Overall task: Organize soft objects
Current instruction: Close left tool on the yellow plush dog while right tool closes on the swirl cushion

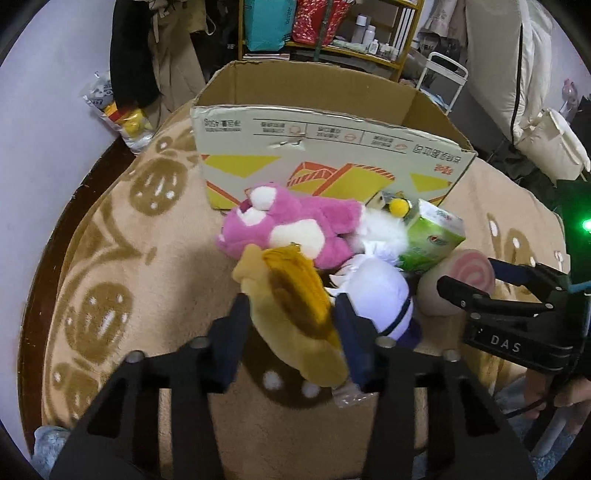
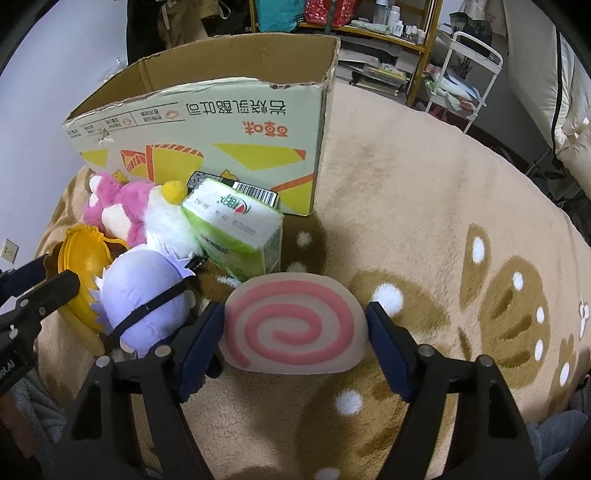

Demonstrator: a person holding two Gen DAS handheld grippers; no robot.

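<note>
My left gripper (image 1: 291, 310) is shut on a yellow-brown plush (image 1: 295, 306), its fingers pressing both sides. Beside it lie a lavender plush (image 1: 380, 295), a pink bear plush (image 1: 291, 225) and a white fluffy toy (image 1: 384, 232). An open cardboard box (image 1: 332, 155) stands behind them. My right gripper (image 2: 295, 328) straddles a pink-swirl roll cushion (image 2: 295, 325); its jaws stand wide at the cushion's sides, and I cannot tell if they touch it. The right gripper also shows in the left wrist view (image 1: 465, 291).
A green tissue pack (image 2: 236, 229) leans on the box (image 2: 221, 122), with a remote (image 2: 236, 188) behind it. Everything rests on a tan patterned blanket (image 2: 443, 221). A shelf (image 2: 369, 22), white cart (image 2: 469, 74) and pillows (image 2: 546, 74) stand behind.
</note>
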